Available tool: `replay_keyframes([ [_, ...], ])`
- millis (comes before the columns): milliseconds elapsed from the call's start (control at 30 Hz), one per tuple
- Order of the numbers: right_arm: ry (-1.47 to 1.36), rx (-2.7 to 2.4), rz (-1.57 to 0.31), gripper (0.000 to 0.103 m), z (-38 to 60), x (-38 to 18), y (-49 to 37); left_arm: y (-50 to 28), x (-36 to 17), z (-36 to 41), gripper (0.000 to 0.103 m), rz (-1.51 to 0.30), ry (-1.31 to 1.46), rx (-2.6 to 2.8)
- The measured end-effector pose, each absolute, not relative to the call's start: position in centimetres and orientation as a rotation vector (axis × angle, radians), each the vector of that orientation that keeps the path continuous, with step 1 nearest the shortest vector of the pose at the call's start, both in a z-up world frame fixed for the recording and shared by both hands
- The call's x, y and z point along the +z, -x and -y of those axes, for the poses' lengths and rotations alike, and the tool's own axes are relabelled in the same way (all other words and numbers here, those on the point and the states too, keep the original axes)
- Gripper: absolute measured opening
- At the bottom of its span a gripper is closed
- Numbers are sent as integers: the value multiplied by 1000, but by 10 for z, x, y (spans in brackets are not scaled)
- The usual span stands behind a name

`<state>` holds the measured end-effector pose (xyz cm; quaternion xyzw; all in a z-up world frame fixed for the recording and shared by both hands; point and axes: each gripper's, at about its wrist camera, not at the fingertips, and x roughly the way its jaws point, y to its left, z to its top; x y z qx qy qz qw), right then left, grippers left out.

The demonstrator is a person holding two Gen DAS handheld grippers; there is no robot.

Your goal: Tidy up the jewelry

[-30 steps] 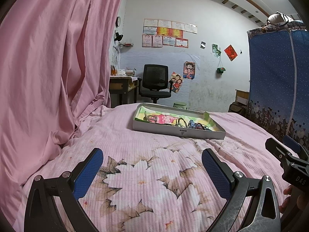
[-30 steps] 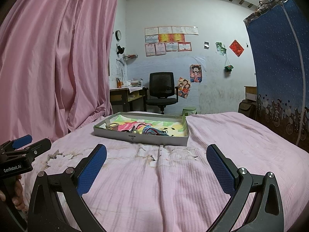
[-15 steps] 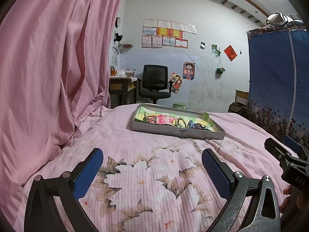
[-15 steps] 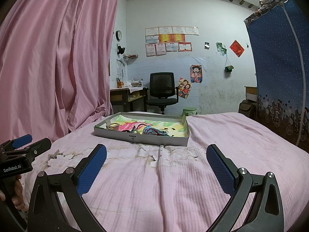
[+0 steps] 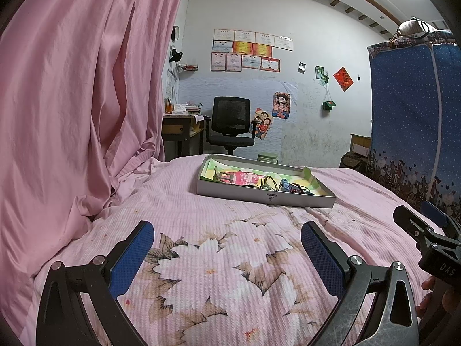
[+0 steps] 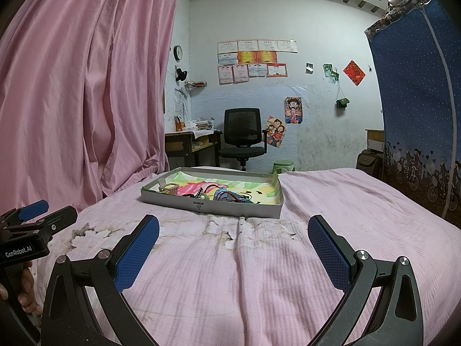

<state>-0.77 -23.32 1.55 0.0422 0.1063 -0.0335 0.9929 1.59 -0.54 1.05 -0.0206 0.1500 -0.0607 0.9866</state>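
Note:
A shallow grey cardboard tray (image 5: 299,199) with a colourful lining lies on the pink bed, also in the right wrist view (image 6: 230,209). Inside it is a tangle of jewelry (image 5: 288,186), dark cords and beads with a blue piece, seen in the right wrist view too (image 6: 230,195), and a small beige basket-like item (image 6: 170,188) at the tray's left end. My left gripper (image 5: 227,248) is open and empty, low over the bedspread, well short of the tray. My right gripper (image 6: 233,242) is open and empty, likewise short of the tray.
A pink bedspread (image 6: 331,207) with a flower print (image 5: 207,259) covers the bed. A pink curtain (image 5: 72,101) hangs at the left. A blue fabric wardrobe (image 6: 417,101) stands at the right. An office chair (image 6: 243,135) and desk (image 6: 187,141) are beyond the bed.
The right gripper has crept slightly toward the tray; the left gripper has barely moved. Both stay open.

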Motion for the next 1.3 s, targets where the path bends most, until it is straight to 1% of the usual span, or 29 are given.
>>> replay_keyframes([
  [1300,-80,-68,-211,102,231,15,8,-14,9,6,103,-299,40,-121],
])
